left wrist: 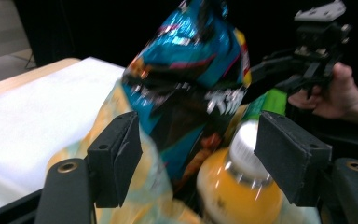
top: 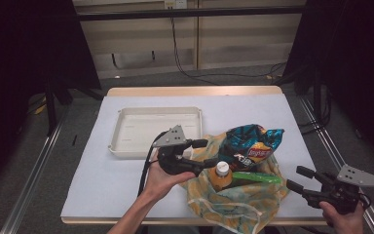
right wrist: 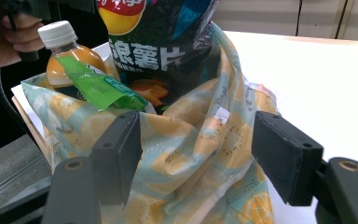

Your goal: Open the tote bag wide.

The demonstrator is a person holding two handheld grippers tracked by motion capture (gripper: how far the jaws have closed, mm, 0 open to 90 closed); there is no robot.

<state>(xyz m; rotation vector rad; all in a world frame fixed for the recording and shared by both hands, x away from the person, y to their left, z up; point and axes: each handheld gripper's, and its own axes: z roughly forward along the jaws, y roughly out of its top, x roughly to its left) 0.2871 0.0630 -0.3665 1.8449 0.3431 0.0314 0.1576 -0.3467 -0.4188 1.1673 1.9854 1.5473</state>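
1. Nearest the table's front edge: a cloth bag (top: 233,197) printed with lemons, slumped open on the white table cover (top: 102,180), right of centre.
2. Down at the bottom right: the right gripper (top: 297,178), gripped in a hand (top: 343,219), jaws spread wide with nothing between them. Sat just beside the bag's right edge, not touching it as far as the high view showed. From the right gripper view, black pads (right wrist: 121,154) either side of the bag fabric, clear of it.
3. Bottom left of centre: the left hand (top: 163,181) wrapped around the left gripper (top: 204,153), jaws also spread, pointed at the bag from its left side. Nothing pinched there either. From the left gripper view, pads (left wrist: 289,156) framed the bottle and chips without pressing on them.
4. Inside the bag: an orange juice bottle (top: 220,176) with a white cap, upright near the left side.
5. Beside that bottle: a green packet (top: 255,177) lying across the bag's opening, pointing right.
6. Behind those: a blue and black chip bag (top: 251,145) standing up out of the cloth bag, leaning back.
7. Farther back and to the left: a white tray (top: 126,127), near the left gripper.
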